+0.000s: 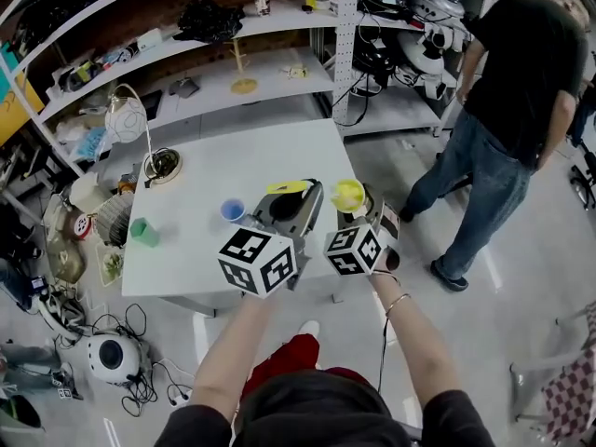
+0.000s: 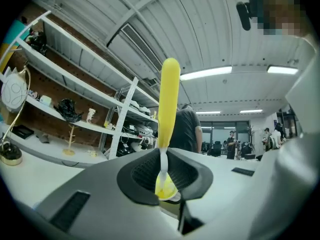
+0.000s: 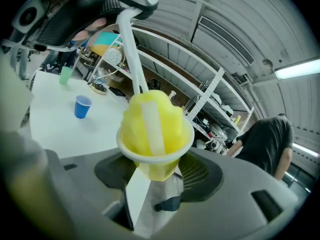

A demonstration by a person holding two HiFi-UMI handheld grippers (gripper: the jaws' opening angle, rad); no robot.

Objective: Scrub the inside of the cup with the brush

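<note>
Your left hand-held gripper (image 2: pixel 167 179) is clenched on the white stem of the yellow-handled brush (image 2: pixel 169 96). Your right hand-held gripper (image 3: pixel 155 183) grasps the yellow cup (image 3: pixel 159 170) by its base. The brush's yellow sponge head sits inside the cup, filling it. Both are held near the right edge of the desk (image 1: pixel 233 166).

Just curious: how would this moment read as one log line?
left gripper: holds brush | right gripper: holds cup | brush head: inside cup
</note>
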